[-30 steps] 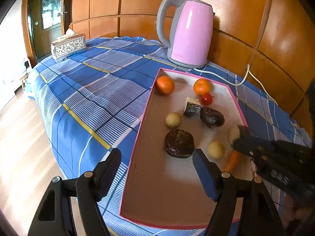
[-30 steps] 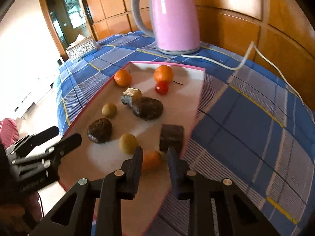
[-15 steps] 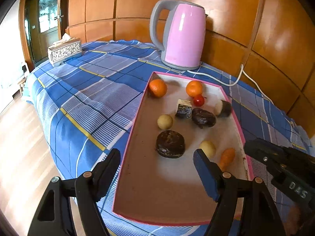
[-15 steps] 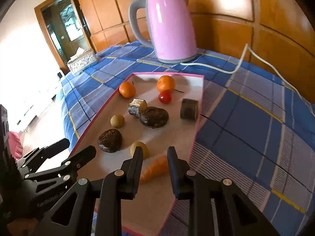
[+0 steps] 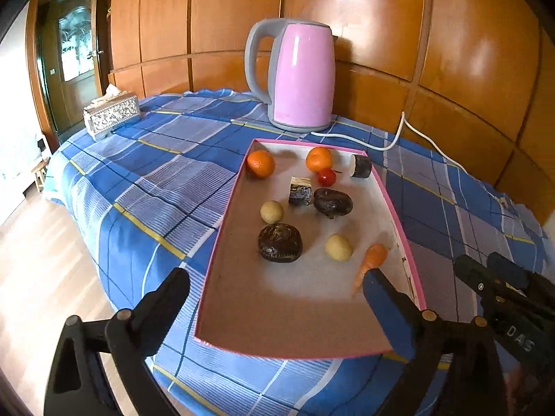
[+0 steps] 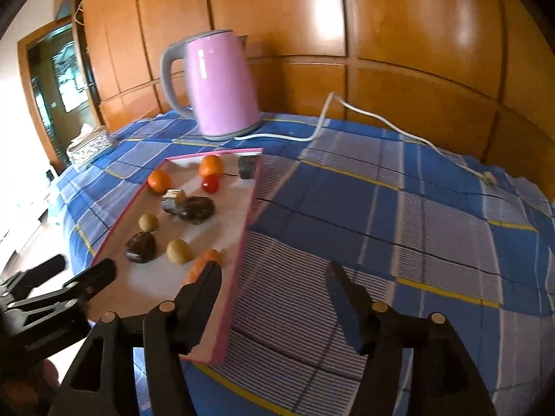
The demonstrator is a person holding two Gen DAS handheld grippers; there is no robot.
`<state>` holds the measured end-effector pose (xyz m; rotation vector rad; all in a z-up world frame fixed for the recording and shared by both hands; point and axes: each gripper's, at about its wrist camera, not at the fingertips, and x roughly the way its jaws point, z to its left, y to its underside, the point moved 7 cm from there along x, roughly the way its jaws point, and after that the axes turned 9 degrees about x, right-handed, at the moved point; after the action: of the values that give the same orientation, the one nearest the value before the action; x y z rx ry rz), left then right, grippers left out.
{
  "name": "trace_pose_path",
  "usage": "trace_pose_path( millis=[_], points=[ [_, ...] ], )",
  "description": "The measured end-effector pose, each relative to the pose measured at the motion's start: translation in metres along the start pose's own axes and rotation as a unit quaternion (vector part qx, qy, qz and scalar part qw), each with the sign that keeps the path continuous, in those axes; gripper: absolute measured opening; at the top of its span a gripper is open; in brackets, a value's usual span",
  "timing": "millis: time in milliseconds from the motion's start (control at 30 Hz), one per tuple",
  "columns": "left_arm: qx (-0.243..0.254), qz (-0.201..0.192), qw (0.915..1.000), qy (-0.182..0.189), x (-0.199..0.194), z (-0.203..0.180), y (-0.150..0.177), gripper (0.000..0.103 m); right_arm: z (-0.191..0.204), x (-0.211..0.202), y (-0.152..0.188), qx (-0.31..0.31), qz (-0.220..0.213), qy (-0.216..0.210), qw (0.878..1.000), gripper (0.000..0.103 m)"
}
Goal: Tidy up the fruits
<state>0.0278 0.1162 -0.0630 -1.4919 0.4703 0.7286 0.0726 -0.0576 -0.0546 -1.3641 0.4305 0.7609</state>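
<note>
The left gripper point(image 5: 274, 287) is angled downward over the near end of the pink-rimmed tray point(image 5: 222, 228), its jaws just opened to their widest with nothing gripped. The right gripper point(image 6: 274, 280) is tilted down at lower centre of its view, its jaws just spread apart and empty, straddling the tray's right rim and the blue plaid cloth point(image 6: 416, 215). In the tray lie a carrot point(image 5: 373, 260), two tangerines point(image 5: 261, 163), a cherry tomato point(image 5: 326, 176) and dark lumps.

I see a tabletop point(image 5: 166, 187) under blue plaid cloth; the pink tray point(image 5: 222, 239) lies on it, kettle point(image 5: 298, 76) behind the tray, tissue box point(image 5: 111, 114) far left of it.
</note>
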Motion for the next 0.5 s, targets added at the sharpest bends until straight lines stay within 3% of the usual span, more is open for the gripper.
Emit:
trace_pose_path(
  millis=[500],
  points=[
    [0.016,0.004,0.9999,-0.001,-0.002,-0.011,0.007,0.103,-0.006,-0.016,0.013,0.001,-0.019,0.044,0.999,0.065]
  ],
)
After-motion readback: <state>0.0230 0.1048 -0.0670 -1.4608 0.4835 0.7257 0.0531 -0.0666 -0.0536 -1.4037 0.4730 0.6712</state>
